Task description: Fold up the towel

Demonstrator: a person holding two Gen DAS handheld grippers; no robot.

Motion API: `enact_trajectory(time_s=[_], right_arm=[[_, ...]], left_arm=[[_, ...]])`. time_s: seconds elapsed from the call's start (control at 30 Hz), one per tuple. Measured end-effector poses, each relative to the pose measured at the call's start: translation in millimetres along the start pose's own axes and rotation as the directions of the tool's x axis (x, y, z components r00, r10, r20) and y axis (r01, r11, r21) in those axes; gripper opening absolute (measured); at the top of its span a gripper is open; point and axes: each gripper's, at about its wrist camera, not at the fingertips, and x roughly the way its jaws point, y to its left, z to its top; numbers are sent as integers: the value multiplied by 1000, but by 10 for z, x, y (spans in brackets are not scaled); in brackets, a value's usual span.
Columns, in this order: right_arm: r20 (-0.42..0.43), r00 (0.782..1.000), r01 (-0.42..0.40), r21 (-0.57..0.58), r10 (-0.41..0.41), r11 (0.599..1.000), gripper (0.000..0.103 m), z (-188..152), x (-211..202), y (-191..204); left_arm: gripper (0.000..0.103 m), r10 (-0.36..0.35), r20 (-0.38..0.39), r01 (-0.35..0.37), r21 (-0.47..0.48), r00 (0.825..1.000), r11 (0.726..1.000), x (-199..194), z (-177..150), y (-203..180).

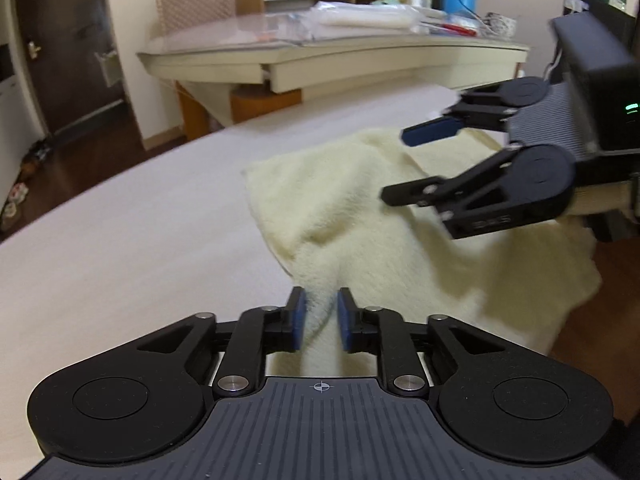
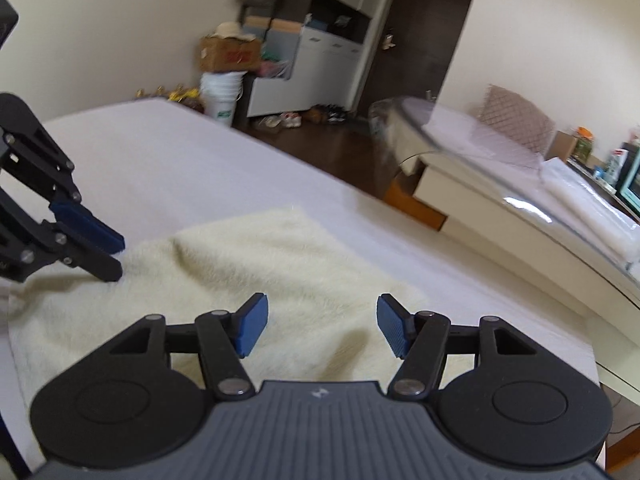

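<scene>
Plainly, from the left wrist view, the cream-coloured fluffy towel [image 1: 352,220] lies rumpled on the pale bed sheet [image 1: 120,232], one bunched ridge running up between the pads of the left gripper [image 1: 322,318]. These stand narrow, with slim gaps showing beside the cloth, so I judge the pinch loosened rather than firm. The right gripper [image 1: 394,164] hovers wide and empty over the towel's far side.

From the right wrist view, the towel [image 2: 248,280] spreads from the near-left toward the far-right of the bed, its long axis seeming to run that way, though the near end is hidden. The right gripper [image 2: 322,328] is wide apart, holding nothing. No crisp fold shows; most of the folding seems left.
</scene>
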Motion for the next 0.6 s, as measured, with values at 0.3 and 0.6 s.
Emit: enact_trajectory(time_s=[0.3,0.6], right_arm=[[72,996,-45,25,43,999,67,-72,-317,116],[141,965,-224,-4,223,975,67,-130,-587,541]], left_arm=[[23,115,77,-115,-5,990,993,149,355,321],[27,123,47,-129,178,991,976,671,563,328]])
